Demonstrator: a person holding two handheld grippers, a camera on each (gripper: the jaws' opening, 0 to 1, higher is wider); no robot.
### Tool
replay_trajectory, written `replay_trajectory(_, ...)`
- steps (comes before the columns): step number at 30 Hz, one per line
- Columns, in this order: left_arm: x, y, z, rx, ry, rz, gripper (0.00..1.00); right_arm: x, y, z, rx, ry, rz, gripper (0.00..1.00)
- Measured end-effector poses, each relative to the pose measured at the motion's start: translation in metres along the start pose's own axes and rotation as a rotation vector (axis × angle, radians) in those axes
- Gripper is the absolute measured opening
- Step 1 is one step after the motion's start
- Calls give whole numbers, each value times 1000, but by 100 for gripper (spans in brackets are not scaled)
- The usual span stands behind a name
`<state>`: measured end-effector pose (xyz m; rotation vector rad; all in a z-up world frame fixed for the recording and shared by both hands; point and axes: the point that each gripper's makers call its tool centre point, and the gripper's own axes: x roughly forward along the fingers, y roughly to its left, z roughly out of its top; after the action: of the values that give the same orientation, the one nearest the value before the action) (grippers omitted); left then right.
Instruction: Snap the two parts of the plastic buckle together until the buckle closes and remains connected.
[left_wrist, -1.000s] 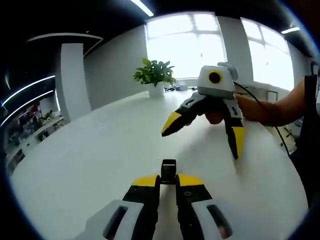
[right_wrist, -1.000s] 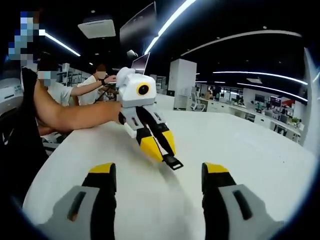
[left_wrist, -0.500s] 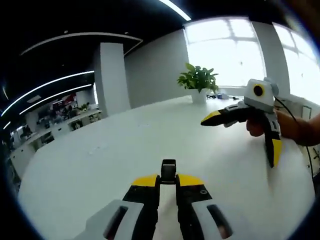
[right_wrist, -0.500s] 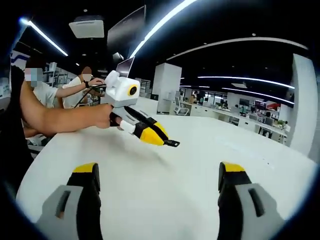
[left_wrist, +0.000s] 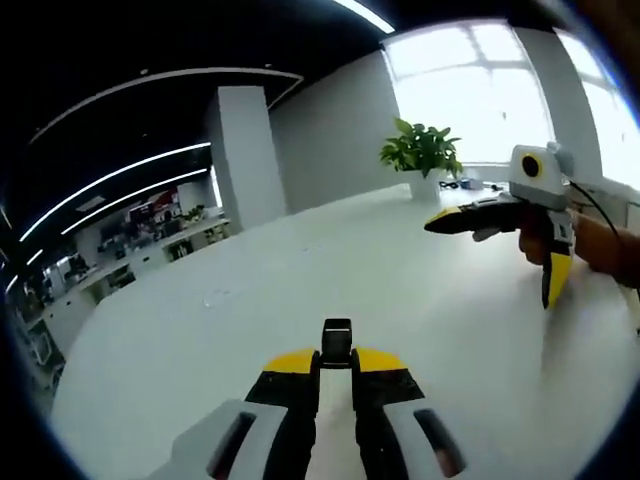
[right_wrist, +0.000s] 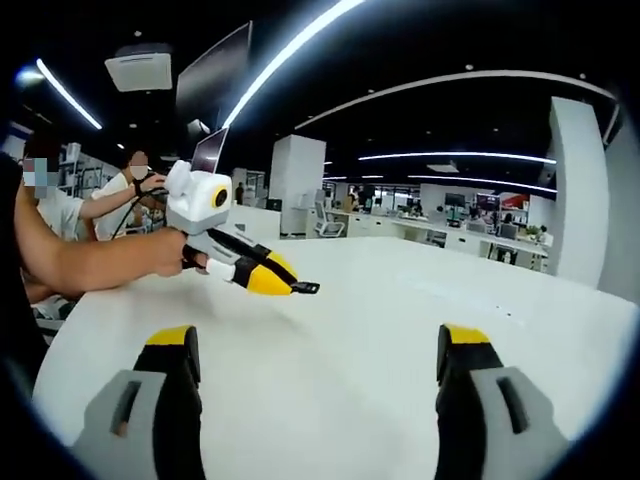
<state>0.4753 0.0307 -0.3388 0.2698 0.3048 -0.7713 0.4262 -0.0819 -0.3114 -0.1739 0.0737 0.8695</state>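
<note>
My left gripper (left_wrist: 337, 362) is shut on a small black buckle part (left_wrist: 337, 339), which sticks out past its yellow fingertips above the white table (left_wrist: 230, 300). In the right gripper view the same left gripper (right_wrist: 272, 283) is held by a hand at the left, low over the table, with the black buckle part (right_wrist: 305, 288) at its tip. My right gripper (right_wrist: 318, 345) stands wide open with nothing between its fingers. In the left gripper view the right gripper (left_wrist: 496, 254) hangs at the far right, open, held by a hand.
A potted plant (left_wrist: 422, 155) stands at the table's far end by bright windows. A white pillar (left_wrist: 243, 155) rises behind the table. Seated people (right_wrist: 70, 195) and a dark screen (right_wrist: 210, 150) are beyond the table's left edge.
The two grippers have drawn apart, each now smaller and further to the side in the other's view. The right jaws have spread wider. The left gripper keeps its hold on the buckle part.
</note>
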Motion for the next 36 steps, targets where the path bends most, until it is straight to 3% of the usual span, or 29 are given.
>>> replay_trajectory(7,9,-3,-8,-12,26,-6,10,1,-1,-6,-10,26,-28,100)
replay_trajectory(21,29,4,9,-109,3,-31,10,-5,-13,-2,14,25,-60,99)
replay_trajectory(36,71,6,19,-97,31,-53,10,-7,-21,-3,43,22,-73,99)
